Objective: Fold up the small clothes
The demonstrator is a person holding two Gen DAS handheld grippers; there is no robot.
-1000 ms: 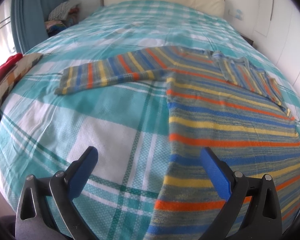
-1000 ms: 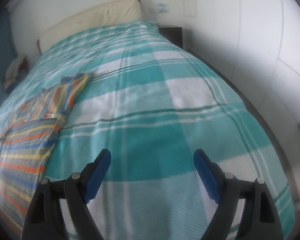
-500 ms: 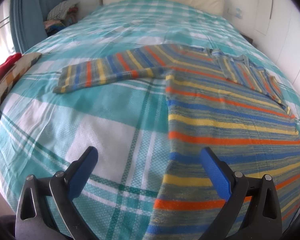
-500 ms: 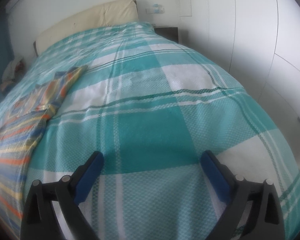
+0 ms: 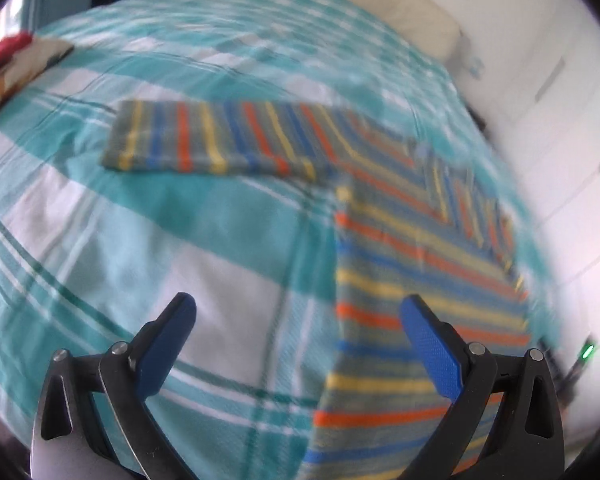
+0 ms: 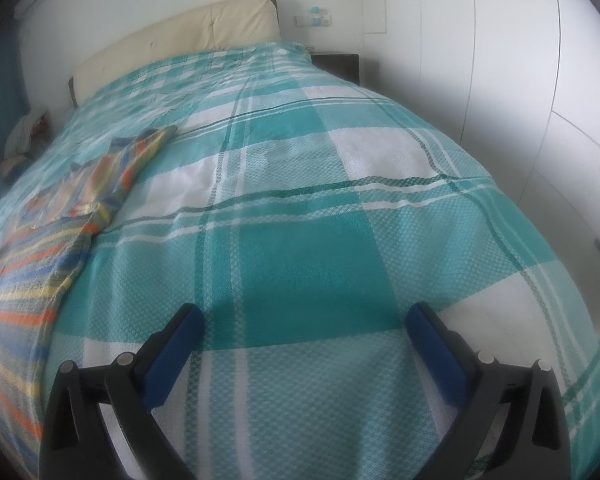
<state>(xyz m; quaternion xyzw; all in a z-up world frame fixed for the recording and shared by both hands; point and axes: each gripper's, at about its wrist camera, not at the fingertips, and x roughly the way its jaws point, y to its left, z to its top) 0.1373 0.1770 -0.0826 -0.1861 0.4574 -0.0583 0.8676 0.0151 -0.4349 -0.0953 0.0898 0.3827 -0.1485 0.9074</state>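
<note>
On woven plaid bedspread, flat knitted striped sweater (blurred)

Teal-and-white checked bedspread is lying wide open ahead; only the striped knit sweater is sitting flat alongside.

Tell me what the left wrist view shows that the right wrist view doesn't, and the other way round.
Only the left wrist view shows the sweater's outstretched sleeve and the open left gripper. Only the right wrist view shows the dark nightstand, the white wardrobe doors and the open right gripper. Both show the striped sweater lying flat on the teal checked bedspread, and the cream headboard.
</note>
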